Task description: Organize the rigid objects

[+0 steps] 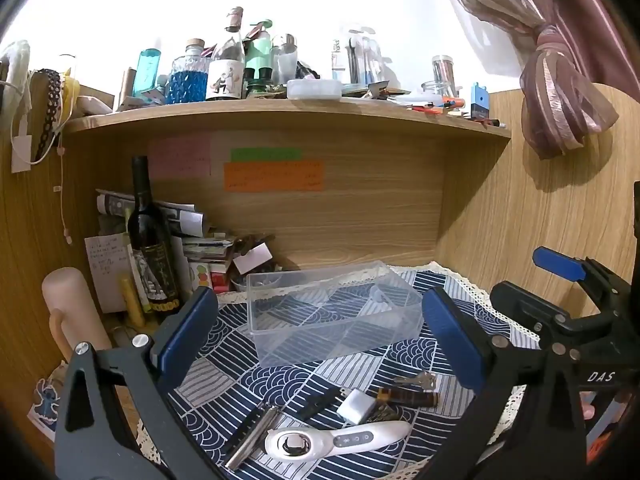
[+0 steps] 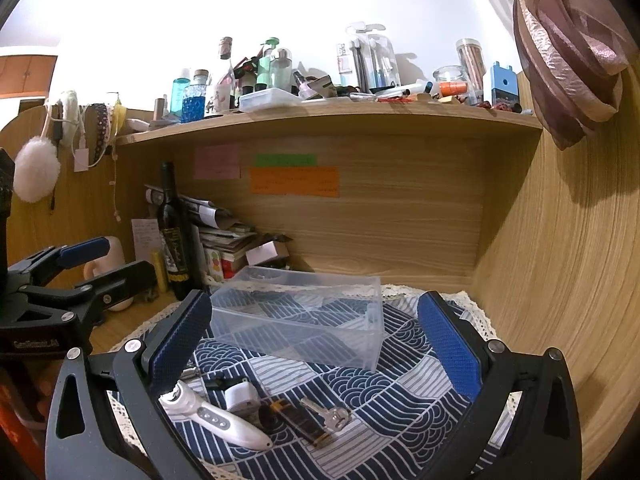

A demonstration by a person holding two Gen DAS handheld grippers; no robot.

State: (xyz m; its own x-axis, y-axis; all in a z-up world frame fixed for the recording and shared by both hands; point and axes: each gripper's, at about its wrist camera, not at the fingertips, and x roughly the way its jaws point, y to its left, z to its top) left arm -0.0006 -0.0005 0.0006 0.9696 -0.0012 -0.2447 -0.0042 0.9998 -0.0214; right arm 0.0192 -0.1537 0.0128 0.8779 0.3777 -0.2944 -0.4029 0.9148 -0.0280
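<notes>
A clear plastic box [image 1: 332, 316] [image 2: 304, 316] stands empty on the blue patterned cloth [image 1: 248, 364] [image 2: 400, 392]. In front of it lie a white handheld device [image 1: 336, 440] [image 2: 216, 420], a white charger plug [image 1: 356, 404] [image 2: 240, 396], a brown striped lighter [image 1: 408, 396] [image 2: 300, 424], keys [image 1: 416, 380] [image 2: 332, 412], a black comb [image 1: 248, 428] and a metal bar [image 1: 252, 440]. My left gripper [image 1: 316, 336] is open and empty above these items. My right gripper [image 2: 316, 348] is open and empty too. Each gripper shows at the other view's edge.
A dark wine bottle [image 1: 152, 240] [image 2: 174, 236], stacked papers [image 1: 192, 232] and a pink cylinder [image 1: 72, 312] stand at the left. A wooden shelf [image 1: 280, 114] above carries several bottles and jars. Wooden walls close the back and right. A tied curtain [image 1: 560, 92] hangs at the right.
</notes>
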